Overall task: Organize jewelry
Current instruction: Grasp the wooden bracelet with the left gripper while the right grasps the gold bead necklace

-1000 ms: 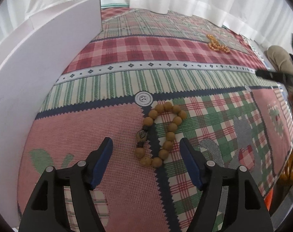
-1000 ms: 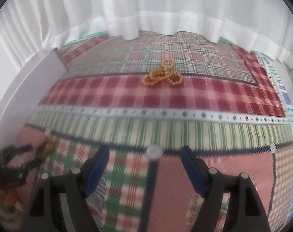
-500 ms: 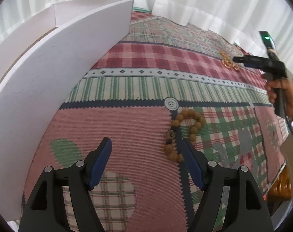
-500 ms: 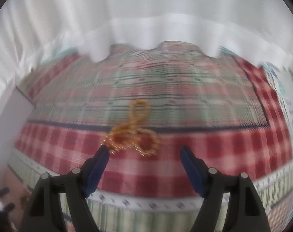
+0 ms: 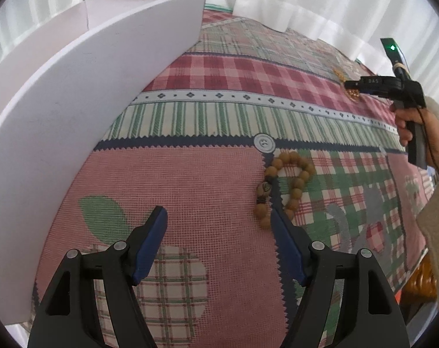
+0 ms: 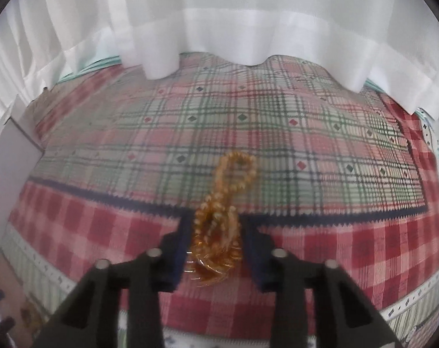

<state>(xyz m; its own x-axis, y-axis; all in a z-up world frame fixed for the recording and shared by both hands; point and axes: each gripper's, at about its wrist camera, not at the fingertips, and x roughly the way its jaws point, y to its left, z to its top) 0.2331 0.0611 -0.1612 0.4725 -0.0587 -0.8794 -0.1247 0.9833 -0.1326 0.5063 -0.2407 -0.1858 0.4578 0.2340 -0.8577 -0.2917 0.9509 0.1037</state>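
While apart, white box (image 5: 74, 92) and bracelets (image 5: 283, 185)

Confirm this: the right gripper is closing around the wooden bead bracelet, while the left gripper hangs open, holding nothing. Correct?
Not quite. The right gripper is closing around the amber-gold bead strand, as its wrist view shows. The wooden bead bracelet lies by the open, empty left gripper.

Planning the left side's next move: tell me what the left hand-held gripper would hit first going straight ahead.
Likely just the patchwork cloth; the wooden bead bracelet lies right of the left hand-held gripper.
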